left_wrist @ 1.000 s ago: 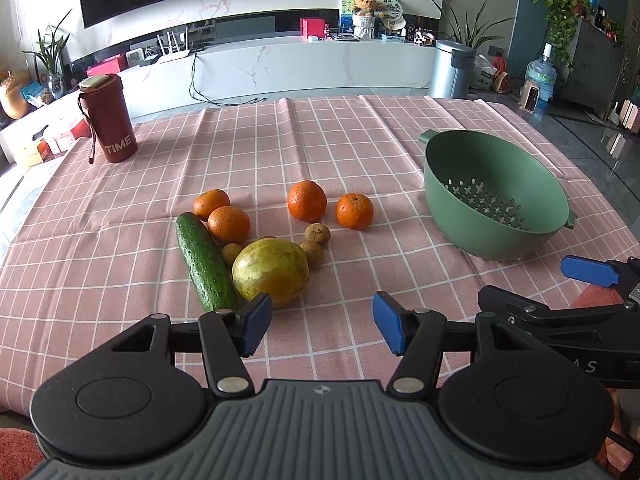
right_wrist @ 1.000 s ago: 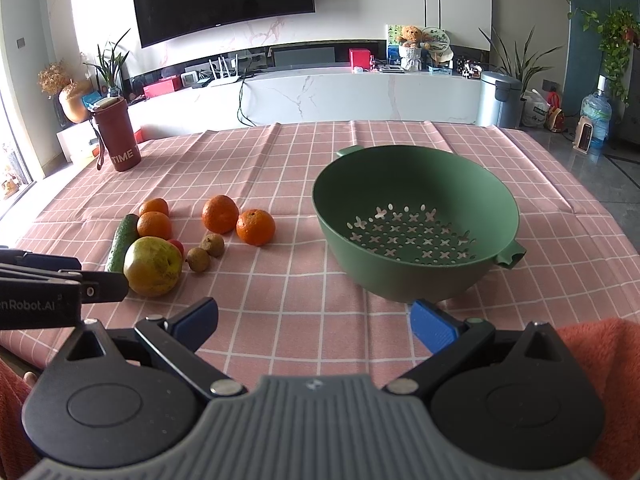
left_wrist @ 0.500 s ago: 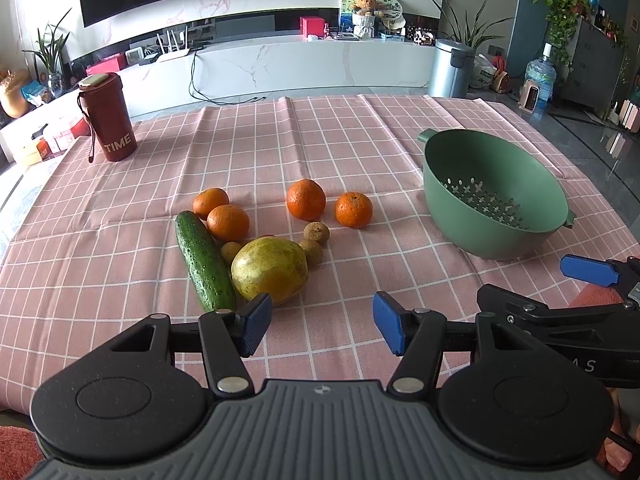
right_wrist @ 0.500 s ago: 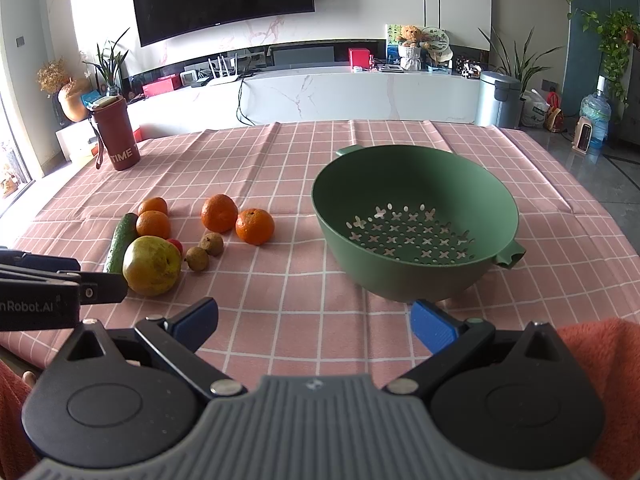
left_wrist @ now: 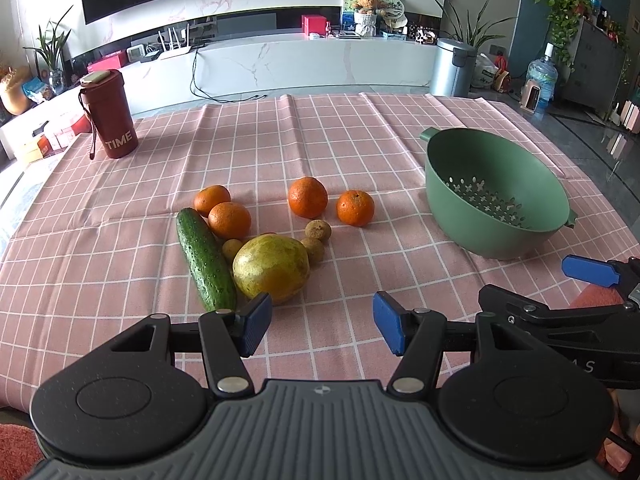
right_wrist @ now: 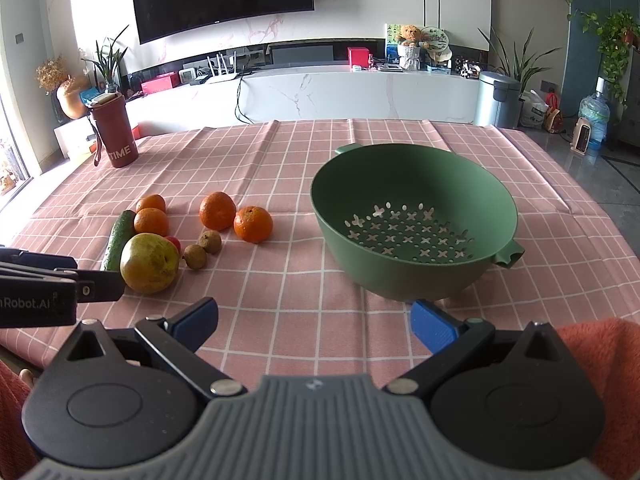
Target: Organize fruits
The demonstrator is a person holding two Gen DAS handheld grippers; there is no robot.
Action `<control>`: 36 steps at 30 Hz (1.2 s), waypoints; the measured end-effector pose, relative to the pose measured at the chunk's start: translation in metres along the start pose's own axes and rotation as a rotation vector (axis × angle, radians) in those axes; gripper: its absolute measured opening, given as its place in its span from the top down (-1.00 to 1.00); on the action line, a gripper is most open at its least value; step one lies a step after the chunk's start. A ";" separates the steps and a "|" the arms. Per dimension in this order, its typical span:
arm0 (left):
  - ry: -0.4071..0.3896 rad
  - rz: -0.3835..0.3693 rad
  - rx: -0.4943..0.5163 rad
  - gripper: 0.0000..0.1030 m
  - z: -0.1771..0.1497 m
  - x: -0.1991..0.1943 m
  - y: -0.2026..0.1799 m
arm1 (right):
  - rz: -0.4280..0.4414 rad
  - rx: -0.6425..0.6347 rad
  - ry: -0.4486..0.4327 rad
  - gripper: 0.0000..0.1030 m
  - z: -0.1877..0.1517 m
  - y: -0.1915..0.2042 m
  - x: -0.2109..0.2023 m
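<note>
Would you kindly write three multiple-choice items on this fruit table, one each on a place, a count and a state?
1. Where does the cucumber lie?
A. in the colander
B. beside the large yellow-green fruit
C. behind the red tumbler

2. How many oranges are on the cloth?
A. two
B. four
C. six

3. What is in the green colander?
A. nothing
B. one orange
C. the cucumber

Answers:
1 B, it lies along that fruit's left side.
2 B, two sit by the cucumber, two nearer the colander.
3 A, its perforated floor is bare.
</note>
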State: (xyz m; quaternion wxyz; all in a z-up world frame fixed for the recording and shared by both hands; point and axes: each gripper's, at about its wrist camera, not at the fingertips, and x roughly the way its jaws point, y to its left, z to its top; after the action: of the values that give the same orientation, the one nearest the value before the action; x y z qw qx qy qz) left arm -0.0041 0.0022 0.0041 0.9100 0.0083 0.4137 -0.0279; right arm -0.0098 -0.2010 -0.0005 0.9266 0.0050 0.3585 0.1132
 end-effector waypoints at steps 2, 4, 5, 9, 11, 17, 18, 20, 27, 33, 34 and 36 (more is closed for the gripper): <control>-0.001 0.000 -0.001 -0.34 0.000 0.000 0.000 | -0.002 -0.001 0.000 -0.91 0.000 0.000 0.000; 0.000 0.000 -0.003 -0.34 0.000 0.001 0.001 | -0.002 -0.002 0.000 -0.91 0.000 0.000 0.000; -0.001 0.000 -0.003 -0.34 0.000 0.000 0.001 | -0.002 -0.002 0.000 -0.91 0.000 0.000 0.000; 0.000 -0.002 -0.005 -0.34 0.000 0.001 0.002 | -0.003 -0.003 0.001 -0.91 0.000 0.001 0.000; 0.001 -0.003 -0.008 -0.34 0.000 0.001 0.002 | -0.005 -0.004 0.001 -0.91 0.000 0.000 0.000; 0.015 -0.024 -0.080 -0.34 0.009 0.006 0.022 | 0.008 -0.016 0.021 -0.91 0.001 0.003 0.004; 0.017 -0.028 -0.097 -0.34 0.012 0.006 0.027 | 0.022 -0.014 0.022 -0.91 0.002 0.003 0.005; 0.020 -0.033 -0.138 -0.34 0.019 0.008 0.040 | 0.061 -0.013 0.023 -0.91 0.005 0.005 0.007; 0.089 -0.015 -0.291 0.19 0.042 0.028 0.089 | 0.191 0.025 0.099 -0.30 0.020 0.030 0.037; 0.123 0.007 -0.421 0.20 0.045 0.063 0.126 | 0.291 0.093 0.146 -0.08 0.034 0.059 0.066; 0.123 0.004 -0.431 0.20 0.044 0.068 0.129 | 0.306 0.117 0.157 -0.08 0.036 0.063 0.071; 0.124 -0.011 -0.452 0.20 0.041 0.078 0.136 | 0.329 0.165 0.180 -0.08 0.038 0.070 0.081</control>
State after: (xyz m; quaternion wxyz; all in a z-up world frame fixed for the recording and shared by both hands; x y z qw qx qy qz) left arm 0.0857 0.1328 -0.0284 0.8615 -0.1960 0.4644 0.0610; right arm 0.0593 -0.1132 -0.0202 0.8563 0.1291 0.4423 0.2333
